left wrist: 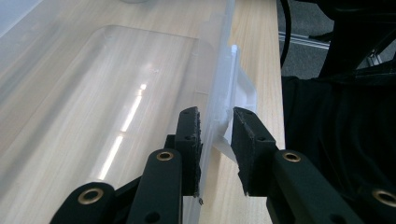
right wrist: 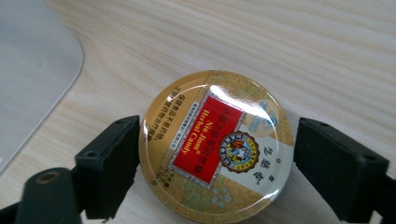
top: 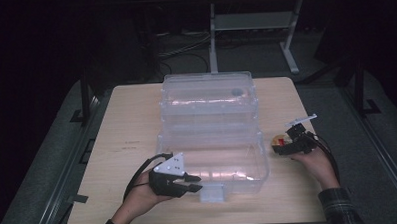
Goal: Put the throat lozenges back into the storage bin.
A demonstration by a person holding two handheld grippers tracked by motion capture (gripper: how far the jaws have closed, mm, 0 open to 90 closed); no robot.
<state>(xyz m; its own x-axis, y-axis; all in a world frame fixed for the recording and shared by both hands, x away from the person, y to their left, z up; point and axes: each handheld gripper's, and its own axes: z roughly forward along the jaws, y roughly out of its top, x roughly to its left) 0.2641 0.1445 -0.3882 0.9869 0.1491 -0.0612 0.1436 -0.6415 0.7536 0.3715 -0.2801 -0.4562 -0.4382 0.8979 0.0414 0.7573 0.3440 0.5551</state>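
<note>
A clear plastic tiered box [top: 212, 141] stands open in the middle of the wooden table [top: 127, 124]. My left gripper [top: 196, 183] sits at the box's front left. In the left gripper view its jaws [left wrist: 215, 126] are shut on the thin front wall [left wrist: 212, 93], next to the white latch [left wrist: 243, 88]. A round gold candy tin [right wrist: 217, 140] with a red label lies flat on the table right of the box [top: 277, 140]. My right gripper [top: 283, 145] straddles the tin, open [right wrist: 217, 158]. Its left pad [right wrist: 116, 168] is at the tin's edge, and its right pad [right wrist: 336, 168] stands slightly off.
The box's upper tiers step back toward the far edge, with a small dark round thing [top: 237, 92] in the top tier. A corner of the clear box [right wrist: 32, 70] lies left of the tin. A metal stand [top: 253, 25] is on the floor beyond the table.
</note>
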